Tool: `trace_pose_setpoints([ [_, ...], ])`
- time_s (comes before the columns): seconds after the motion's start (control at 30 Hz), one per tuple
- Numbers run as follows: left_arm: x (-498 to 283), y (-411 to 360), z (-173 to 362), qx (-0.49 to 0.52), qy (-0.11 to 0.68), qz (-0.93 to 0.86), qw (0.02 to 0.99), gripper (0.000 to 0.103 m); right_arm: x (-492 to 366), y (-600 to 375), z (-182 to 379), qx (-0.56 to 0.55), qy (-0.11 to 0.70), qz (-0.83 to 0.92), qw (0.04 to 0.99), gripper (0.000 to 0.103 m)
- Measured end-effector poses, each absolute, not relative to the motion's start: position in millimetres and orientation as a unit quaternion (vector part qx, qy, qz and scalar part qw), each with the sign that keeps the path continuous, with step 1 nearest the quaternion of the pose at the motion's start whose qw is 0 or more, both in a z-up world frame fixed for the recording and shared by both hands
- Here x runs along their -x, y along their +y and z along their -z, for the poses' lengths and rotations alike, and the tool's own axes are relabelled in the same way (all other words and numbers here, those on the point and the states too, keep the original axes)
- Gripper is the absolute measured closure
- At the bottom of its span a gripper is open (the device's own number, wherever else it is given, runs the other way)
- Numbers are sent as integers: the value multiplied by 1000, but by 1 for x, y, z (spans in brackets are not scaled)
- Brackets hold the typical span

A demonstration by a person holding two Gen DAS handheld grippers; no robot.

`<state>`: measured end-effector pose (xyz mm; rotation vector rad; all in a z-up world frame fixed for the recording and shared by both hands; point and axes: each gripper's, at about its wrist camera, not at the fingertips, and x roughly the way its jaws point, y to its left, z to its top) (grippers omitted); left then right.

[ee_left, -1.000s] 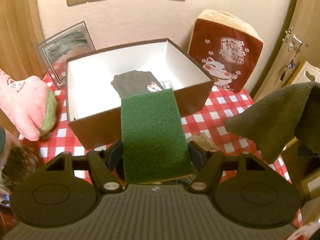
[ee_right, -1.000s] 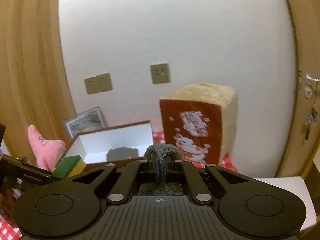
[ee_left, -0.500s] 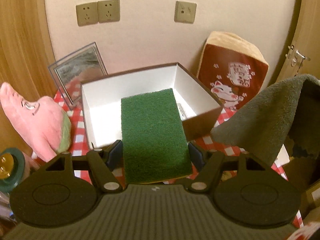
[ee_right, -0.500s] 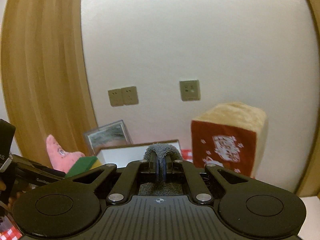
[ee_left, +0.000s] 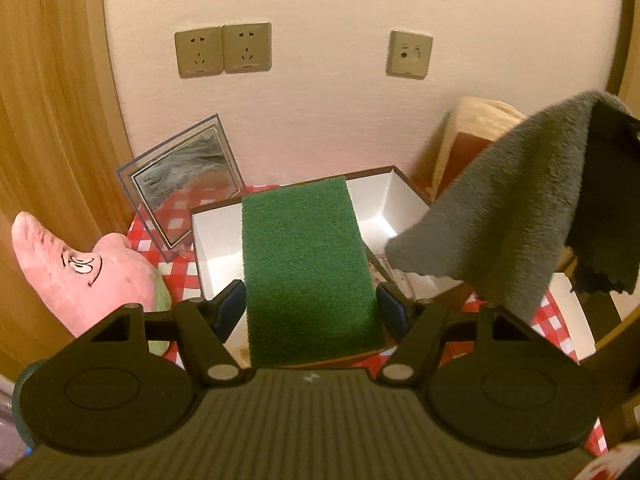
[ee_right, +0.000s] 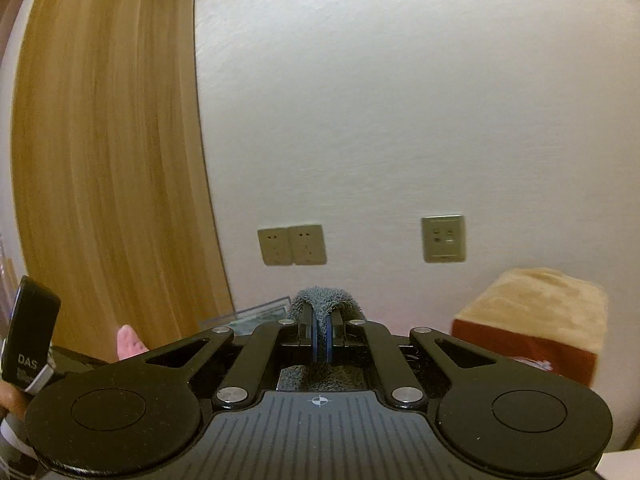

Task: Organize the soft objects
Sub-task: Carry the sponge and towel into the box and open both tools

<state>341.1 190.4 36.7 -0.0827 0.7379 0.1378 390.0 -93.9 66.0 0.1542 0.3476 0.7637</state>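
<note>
The limp grey cloth (ee_left: 508,216), pinched at a fold by the pressed-together right gripper (ee_right: 320,338), droops right of the box (ee_left: 404,196), while the light, springy green sponge (ee_left: 308,264), clamped by its long sides in the wide-set left gripper (ee_left: 310,304), hovers over the box's near wall.

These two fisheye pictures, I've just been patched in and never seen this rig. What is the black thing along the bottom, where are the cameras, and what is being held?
The black shapes are hand-held two-finger grippers, one in each of a person's hands, each with a camera looking along its fingers.

The left wrist view shows the left gripper holding a green sponge above a brown box with a white inside. The box sits on a red checked tablecloth, with a pink plush toy, a picture frame and a cat cushion around it.

The right wrist view shows the right gripper pinching a grey cloth, which hangs at the right of the left view.
</note>
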Motion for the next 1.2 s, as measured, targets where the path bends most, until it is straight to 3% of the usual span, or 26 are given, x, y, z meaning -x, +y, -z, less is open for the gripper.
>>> trace_pose_setpoints([
  [0.17,-363,209,-26,55,375,-72,923,34,-419,-61,-55,-78,166,-379,907,99],
  [0.67,-418,246,23,73,421,-86,900,34,-493,14,19,-100,256,-392,878,99],
  [0.7,-422,247,27,75,425,-86,898,34,-497,18,24,-100,266,-393,875,96],
  [0.77,-427,249,35,77,432,-87,894,34,-508,30,38,-88,302,-403,859,73],
  [0.8,-429,250,39,77,435,-87,893,34,-510,34,44,-84,315,-403,856,45],
  [0.83,-431,250,42,76,438,-86,892,34,-511,36,48,-83,320,-400,855,33],
  [1.2,-448,254,57,76,456,-91,882,33,-515,12,70,-77,363,-366,853,33],
])
